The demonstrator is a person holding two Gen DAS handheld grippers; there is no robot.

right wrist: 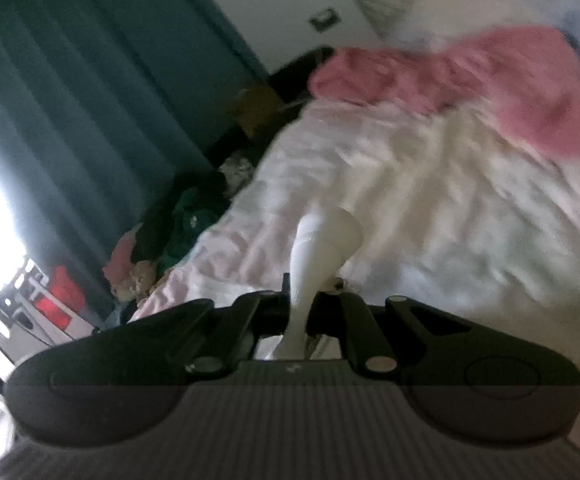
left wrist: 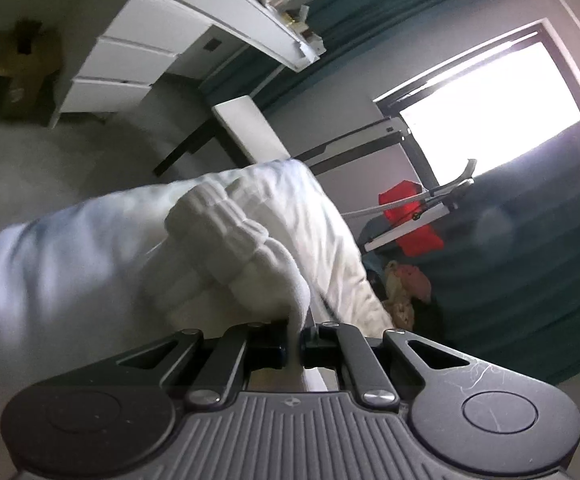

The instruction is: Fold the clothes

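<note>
A white garment [left wrist: 138,256] with a ribbed cuff or hem [left wrist: 226,224] fills the left wrist view. My left gripper [left wrist: 294,346] is shut on a pinch of that white cloth and holds it up in the air. In the right wrist view my right gripper [right wrist: 300,312] is shut on a narrow strip of white cloth [right wrist: 322,248] that rises from between the fingers. Beyond it lies a white bed sheet [right wrist: 430,200] with a pink garment [right wrist: 470,80] on it. The right wrist view is blurred.
A white desk with drawers [left wrist: 138,56] and a bright window [left wrist: 490,96] are behind the garment. Teal curtains [right wrist: 70,100] hang by the bed. A pile of mixed clothes [right wrist: 178,232] lies beside the bed, with a red item [left wrist: 410,216] near the window.
</note>
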